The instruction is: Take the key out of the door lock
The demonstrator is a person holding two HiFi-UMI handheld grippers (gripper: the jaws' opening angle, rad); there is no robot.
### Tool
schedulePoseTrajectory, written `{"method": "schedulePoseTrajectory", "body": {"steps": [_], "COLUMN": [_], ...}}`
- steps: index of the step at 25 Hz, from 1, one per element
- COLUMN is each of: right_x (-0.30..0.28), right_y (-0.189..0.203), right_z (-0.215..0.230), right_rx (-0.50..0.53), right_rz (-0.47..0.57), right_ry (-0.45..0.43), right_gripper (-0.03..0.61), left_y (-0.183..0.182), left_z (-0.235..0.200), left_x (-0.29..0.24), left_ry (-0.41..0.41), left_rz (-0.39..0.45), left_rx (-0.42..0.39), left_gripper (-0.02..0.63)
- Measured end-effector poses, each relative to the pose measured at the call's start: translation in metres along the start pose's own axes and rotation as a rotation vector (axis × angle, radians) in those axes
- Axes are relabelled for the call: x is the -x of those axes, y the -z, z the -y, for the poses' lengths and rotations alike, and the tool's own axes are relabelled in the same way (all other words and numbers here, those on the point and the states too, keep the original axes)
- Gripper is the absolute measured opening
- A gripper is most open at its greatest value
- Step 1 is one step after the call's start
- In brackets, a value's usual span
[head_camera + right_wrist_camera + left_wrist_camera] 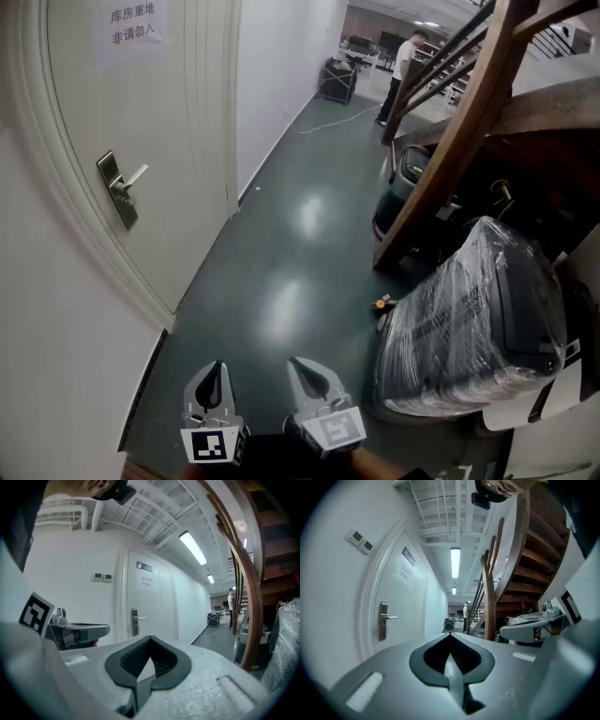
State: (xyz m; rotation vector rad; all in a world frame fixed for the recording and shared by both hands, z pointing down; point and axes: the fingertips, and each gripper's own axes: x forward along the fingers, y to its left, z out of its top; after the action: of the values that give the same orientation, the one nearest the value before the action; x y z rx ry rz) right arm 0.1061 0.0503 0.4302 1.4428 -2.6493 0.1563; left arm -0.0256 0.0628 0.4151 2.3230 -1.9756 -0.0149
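Note:
The white door (159,112) stands at the left, with a metal lock plate (117,187) and a lever handle (134,176) on it. The plate also shows in the left gripper view (383,620) and the right gripper view (135,622). The key is too small to make out in any view. Low in the head view, well short of the door, my left gripper (215,373) and right gripper (305,370) sit side by side. Each is shut with nothing between its jaws: left gripper (450,641), right gripper (149,654).
A paper notice (136,26) is stuck high on the door. A wooden staircase (450,141) slants across the right, with a plastic-wrapped bulky object (469,319) beneath it. Dark green floor (300,244) runs down the corridor to a person (401,70) and a cart (337,80).

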Motion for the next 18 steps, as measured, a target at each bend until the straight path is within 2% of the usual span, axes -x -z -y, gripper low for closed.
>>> {"method": "schedulePoseTrajectory", "body": {"steps": [4, 7, 11, 18], "right_x": [0.0, 0.001, 0.001, 0.002], "right_y": [0.001, 0.002, -0.002, 0.001], "right_z": [-0.002, 0.0, -0.003, 0.008], "right_rx": [0.012, 0.011, 0.012, -0.013], "right_rz": [0.023, 0.004, 0.038, 0.019], "right_ry": [-0.023, -0.009, -0.036, 0.0], "right_gripper": [-0.012, -0.012, -0.012, -0.012], "left_y": [0.003, 0.001, 0.0, 0.0], "left_z": [0.001, 0.002, 0.004, 0.008], "left_x": [-0.002, -0.003, -0.004, -0.007], "left_ry": [0.0, 0.004, 0.006, 0.005], "left_rz": [-0.018, -0.007, 0.0, -0.002], "left_rx": [-0.002, -0.006, -0.008, -0.012], "left_gripper": [0.017, 0.017, 0.017, 0.017]}}
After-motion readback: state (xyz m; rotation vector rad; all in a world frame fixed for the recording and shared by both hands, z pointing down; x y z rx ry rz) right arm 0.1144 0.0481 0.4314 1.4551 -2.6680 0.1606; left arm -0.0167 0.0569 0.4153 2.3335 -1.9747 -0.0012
